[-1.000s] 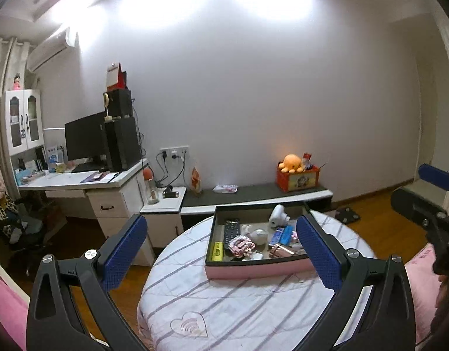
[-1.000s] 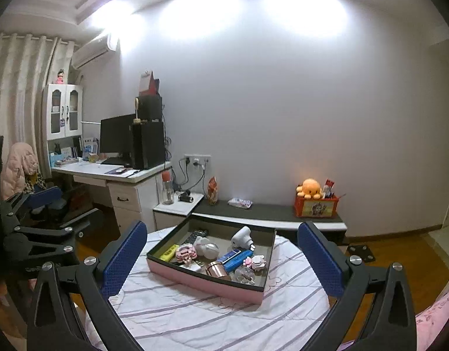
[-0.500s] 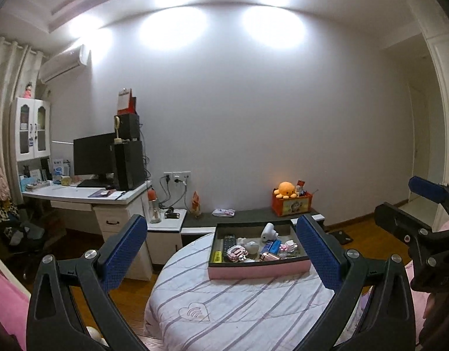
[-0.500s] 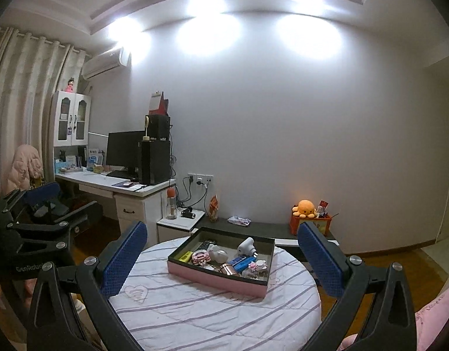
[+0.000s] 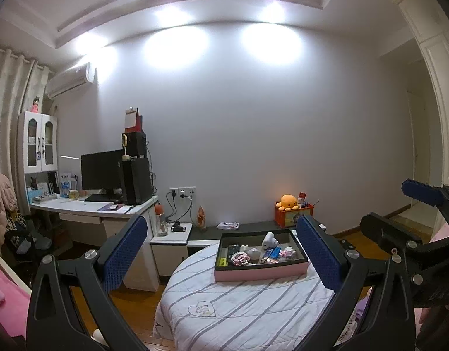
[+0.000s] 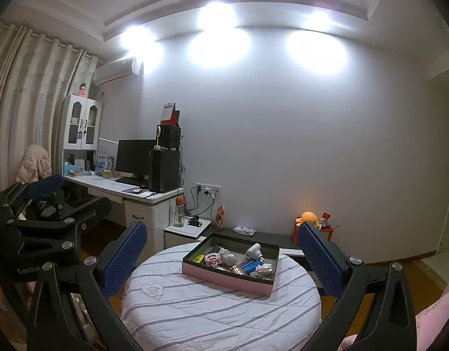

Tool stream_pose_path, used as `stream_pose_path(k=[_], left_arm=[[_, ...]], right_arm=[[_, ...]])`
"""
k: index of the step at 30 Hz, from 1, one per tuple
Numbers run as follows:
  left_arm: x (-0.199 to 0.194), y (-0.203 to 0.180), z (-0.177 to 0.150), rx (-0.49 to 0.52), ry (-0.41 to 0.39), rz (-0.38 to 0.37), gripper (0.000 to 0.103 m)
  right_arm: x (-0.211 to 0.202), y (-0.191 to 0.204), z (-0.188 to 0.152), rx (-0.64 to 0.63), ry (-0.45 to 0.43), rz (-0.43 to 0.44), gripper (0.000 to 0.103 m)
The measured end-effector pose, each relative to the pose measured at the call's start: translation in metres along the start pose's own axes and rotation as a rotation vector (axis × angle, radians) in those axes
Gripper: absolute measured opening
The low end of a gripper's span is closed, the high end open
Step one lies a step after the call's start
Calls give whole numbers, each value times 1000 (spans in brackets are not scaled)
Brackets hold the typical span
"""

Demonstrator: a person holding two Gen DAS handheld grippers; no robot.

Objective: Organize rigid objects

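Observation:
A pink-sided tray (image 5: 259, 273) with a dark rim stands on a round table covered in a striped white cloth (image 5: 242, 310). It holds several small things: a black remote (image 5: 232, 249), a white fan-like gadget (image 5: 268, 239), a blue box (image 5: 272, 252), a yellow item (image 5: 222, 261). The tray also shows in the right wrist view (image 6: 224, 275). My left gripper (image 5: 221, 254) is open and empty, well back from the table. My right gripper (image 6: 221, 256) is open and empty, also far back.
A white desk (image 5: 92, 209) with a monitor and black speakers stands at the left. A low dark shelf (image 5: 253, 226) behind the table carries an orange plush octopus (image 5: 287, 201). Wooden floor surrounds the table. A chair with a pink jacket (image 6: 34, 161) stands at far left.
Both grippers have pulled back and risen; the table and tray look smaller and farther away. Both stay open and empty.

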State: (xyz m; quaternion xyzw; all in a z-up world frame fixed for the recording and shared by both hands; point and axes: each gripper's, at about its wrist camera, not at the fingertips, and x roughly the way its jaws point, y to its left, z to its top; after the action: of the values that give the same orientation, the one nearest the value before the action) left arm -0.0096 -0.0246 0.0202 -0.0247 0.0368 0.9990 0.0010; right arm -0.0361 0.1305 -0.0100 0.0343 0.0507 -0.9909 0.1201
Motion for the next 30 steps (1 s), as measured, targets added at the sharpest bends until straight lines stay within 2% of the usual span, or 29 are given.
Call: stream_pose_path(k=[14,30], left_arm=[[-4,-9,-3,33,11,-1,103],[-4,-8,-3,23,15,-3,103]], right_arm=[[-13,3,1,6,-27,3,103],[-18,3,1,7,-27,0,103]])
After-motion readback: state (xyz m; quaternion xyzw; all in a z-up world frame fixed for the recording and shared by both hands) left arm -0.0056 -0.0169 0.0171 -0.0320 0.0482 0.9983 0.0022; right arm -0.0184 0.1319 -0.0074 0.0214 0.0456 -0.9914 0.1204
